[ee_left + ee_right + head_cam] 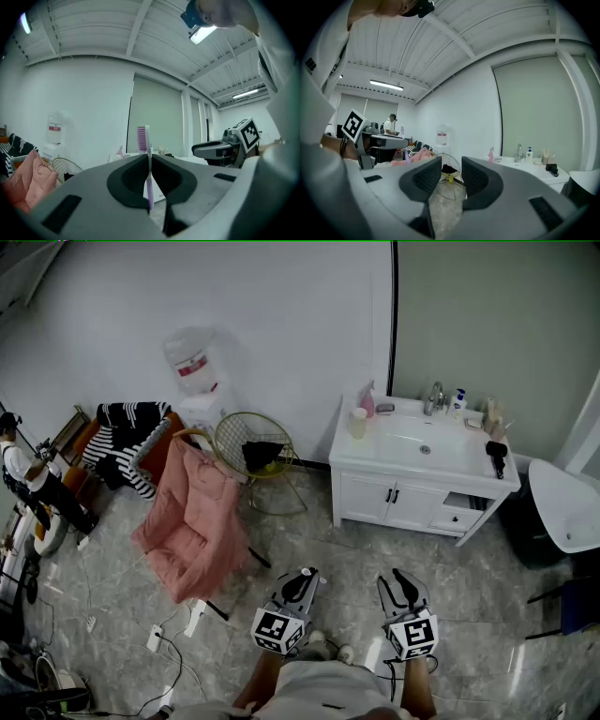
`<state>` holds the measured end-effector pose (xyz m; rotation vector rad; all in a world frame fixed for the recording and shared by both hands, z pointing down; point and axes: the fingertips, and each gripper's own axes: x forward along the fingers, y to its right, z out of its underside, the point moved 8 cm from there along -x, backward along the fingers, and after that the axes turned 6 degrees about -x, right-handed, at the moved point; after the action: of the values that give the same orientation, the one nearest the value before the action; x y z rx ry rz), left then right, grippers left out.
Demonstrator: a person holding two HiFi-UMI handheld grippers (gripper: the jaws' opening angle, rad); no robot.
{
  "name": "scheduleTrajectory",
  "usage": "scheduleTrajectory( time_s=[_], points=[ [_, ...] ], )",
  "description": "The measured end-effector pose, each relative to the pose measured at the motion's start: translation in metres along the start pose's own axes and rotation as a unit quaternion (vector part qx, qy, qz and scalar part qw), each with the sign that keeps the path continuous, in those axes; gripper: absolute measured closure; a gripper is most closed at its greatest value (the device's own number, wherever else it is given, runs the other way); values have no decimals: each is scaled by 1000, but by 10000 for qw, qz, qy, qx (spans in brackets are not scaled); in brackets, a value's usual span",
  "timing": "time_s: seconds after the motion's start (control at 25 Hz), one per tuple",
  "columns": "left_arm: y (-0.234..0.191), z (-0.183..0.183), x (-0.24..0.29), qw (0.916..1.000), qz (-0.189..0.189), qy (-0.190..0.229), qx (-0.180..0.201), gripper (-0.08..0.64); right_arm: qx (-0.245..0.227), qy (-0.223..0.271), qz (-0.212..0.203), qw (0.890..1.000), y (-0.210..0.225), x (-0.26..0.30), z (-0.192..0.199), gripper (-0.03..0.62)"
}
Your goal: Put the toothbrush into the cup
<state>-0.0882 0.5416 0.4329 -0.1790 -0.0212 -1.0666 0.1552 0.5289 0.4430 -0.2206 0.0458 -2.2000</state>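
While both are held about level side by side, the left gripper [149, 161] clamps the upright purple toothbrush [142, 138], the right gripper [451, 176] beside it gapes empty, and what seems the cup [358, 422] stands far ahead on the vanity [375, 498].

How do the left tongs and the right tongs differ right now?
The left tongs are clamped on a purple toothbrush standing bristles-up; the right tongs hold nothing. The left tongs' jaws are pressed together on the handle, while the right tongs' jaws stand apart, floor showing between them. Both are grey and point roughly level.
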Motion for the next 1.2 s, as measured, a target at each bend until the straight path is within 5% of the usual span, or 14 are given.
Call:
scheduleTrajectory(
  time_s=[0.56,1.2],
  points=[
    [-2,-4,25,9998,153,153,7,517,-14,-81,107,9999,17,12,6,448],
    [-89,-12,104,9989,435,142,-102,518,-49,-275,173,9995,38,117,3,448]
  ],
)
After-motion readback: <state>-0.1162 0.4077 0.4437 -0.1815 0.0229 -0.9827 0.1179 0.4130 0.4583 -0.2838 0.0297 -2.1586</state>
